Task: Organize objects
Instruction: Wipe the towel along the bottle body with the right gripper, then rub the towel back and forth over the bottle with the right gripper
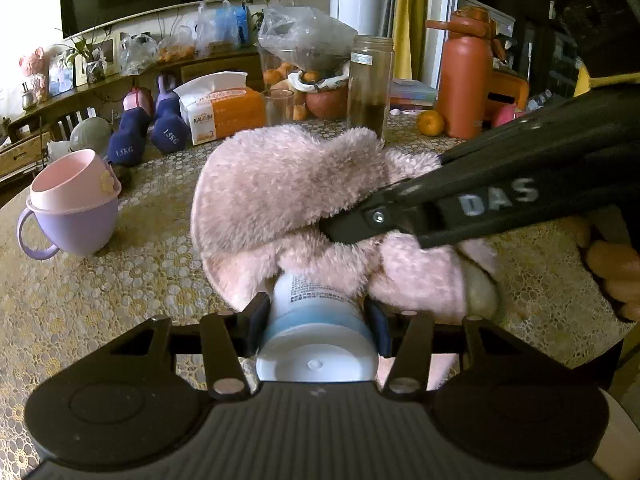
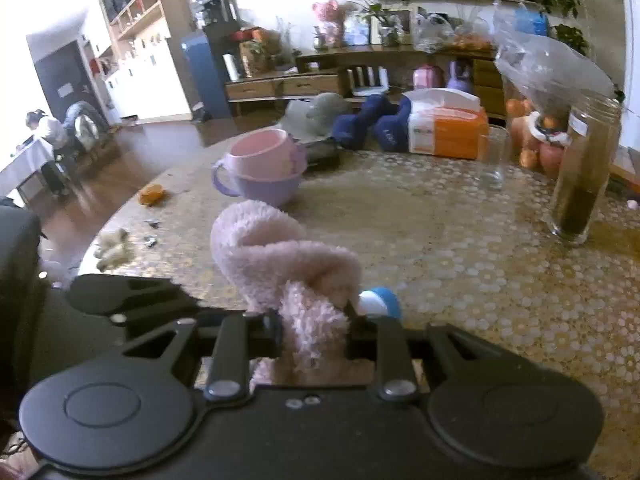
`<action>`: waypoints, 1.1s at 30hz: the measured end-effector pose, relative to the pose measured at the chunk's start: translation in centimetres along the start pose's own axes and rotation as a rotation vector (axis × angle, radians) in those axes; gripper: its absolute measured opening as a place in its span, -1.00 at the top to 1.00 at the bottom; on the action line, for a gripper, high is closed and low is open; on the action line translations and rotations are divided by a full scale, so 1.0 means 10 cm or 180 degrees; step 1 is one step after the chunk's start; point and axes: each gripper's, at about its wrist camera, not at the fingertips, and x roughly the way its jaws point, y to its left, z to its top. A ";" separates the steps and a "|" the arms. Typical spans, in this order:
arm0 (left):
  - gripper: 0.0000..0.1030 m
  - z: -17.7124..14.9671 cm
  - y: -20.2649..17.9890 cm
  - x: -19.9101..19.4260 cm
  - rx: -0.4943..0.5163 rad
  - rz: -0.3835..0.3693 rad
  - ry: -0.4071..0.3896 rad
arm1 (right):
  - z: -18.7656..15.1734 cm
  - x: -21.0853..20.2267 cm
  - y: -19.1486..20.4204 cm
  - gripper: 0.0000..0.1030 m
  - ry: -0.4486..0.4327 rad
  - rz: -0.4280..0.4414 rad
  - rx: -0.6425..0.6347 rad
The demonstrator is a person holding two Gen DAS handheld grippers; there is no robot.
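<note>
My left gripper (image 1: 316, 320) is shut on a white and blue bottle (image 1: 316, 312), its far end pushed into a fluffy pink slipper (image 1: 288, 184) on the table. My right gripper (image 2: 314, 332) is shut on the pink slipper (image 2: 280, 256) and holds its opening; its black fingers (image 1: 400, 216) reach in from the right in the left wrist view. The bottle's blue and white end (image 2: 380, 302) shows just right of the slipper in the right wrist view.
A pink cup nested in a purple mug (image 1: 72, 208) stands to the left. Blue dumbbells (image 1: 168, 128), a tissue pack (image 1: 224, 108), a glass jar (image 1: 368, 88), an orange flask (image 1: 464, 76) and fruit sit at the back of the patterned table (image 1: 140, 288).
</note>
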 end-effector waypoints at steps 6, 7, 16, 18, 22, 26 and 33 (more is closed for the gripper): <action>0.01 -0.01 0.02 0.00 -0.0018 -0.0023 0.0016 | 0.03 0.17 -0.14 0.52 0.0052 -0.0250 0.0055; 0.01 -0.01 0.02 0.00 -0.0016 -0.0023 0.0016 | 0.03 0.19 -0.17 0.52 0.0058 -0.0281 0.0067; 0.01 0.00 0.03 0.03 -0.0023 -0.0036 0.0011 | 0.03 0.42 -0.40 0.51 0.0150 -0.0568 0.0240; 0.01 0.00 0.03 0.04 -0.0033 -0.0045 0.0013 | 0.04 0.43 -0.43 0.51 0.0144 -0.0631 0.0254; 0.01 -0.02 0.04 0.04 -0.0027 -0.0048 0.0034 | 0.03 0.42 -0.51 0.51 0.0140 -0.0913 0.0277; 0.03 -0.02 0.05 0.06 -0.0040 -0.0030 0.0062 | 0.02 0.26 -0.66 0.52 0.0052 -0.0970 0.0420; 0.03 -0.02 0.06 0.05 -0.0051 -0.0028 0.0058 | 0.05 -0.18 -0.66 0.52 -0.0191 -0.0922 0.0395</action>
